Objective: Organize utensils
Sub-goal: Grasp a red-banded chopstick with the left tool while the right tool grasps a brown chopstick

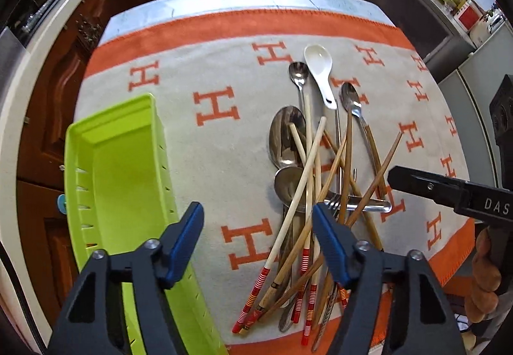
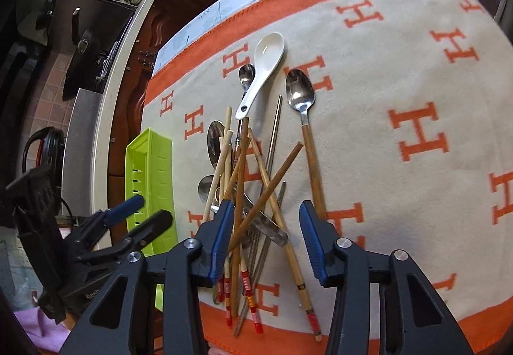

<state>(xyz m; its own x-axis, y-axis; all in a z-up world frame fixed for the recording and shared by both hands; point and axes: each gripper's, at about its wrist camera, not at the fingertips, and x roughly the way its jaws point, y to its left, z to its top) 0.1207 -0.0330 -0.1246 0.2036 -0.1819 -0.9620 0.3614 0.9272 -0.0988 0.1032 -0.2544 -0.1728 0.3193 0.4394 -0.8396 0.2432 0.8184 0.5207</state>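
**Both grippers poised over the utensil pile**

A worktop is seen covered by a beige cloth (image 1: 224,143) with an orange border and orange H letters. On the cloth a tangled pile of chopsticks (image 1: 307,210), pale bamboo with red-striped ends and darker brown wood, is heaped across several utensils. A white ceramic soup spoon (image 1: 319,66) is laid at the far end of the pile, with a small steel spoon (image 1: 298,71) just beside it. A steel spoon with a wooden handle (image 2: 303,118) is set along the right side of the pile. A large steel spoon (image 1: 285,134) is partly covered by the chopsticks, and a steel fork (image 1: 356,202) is crossed by them.

A lime-green plastic slotted tray (image 1: 128,156) is placed left of the pile, near the cloth's left edge, and nothing is seen in it.

The left gripper (image 1: 258,239) is held above the near end of the pile, its blue-padded fingers (image 1: 189,236) parted, with nothing gripped. The right gripper (image 2: 266,236) is held over the crossed chopsticks, its fingers (image 2: 221,236) parted; chopsticks are seen between them, but no pressing contact can be made out. A hand (image 1: 487,278) is seen on the right gripper's handle.
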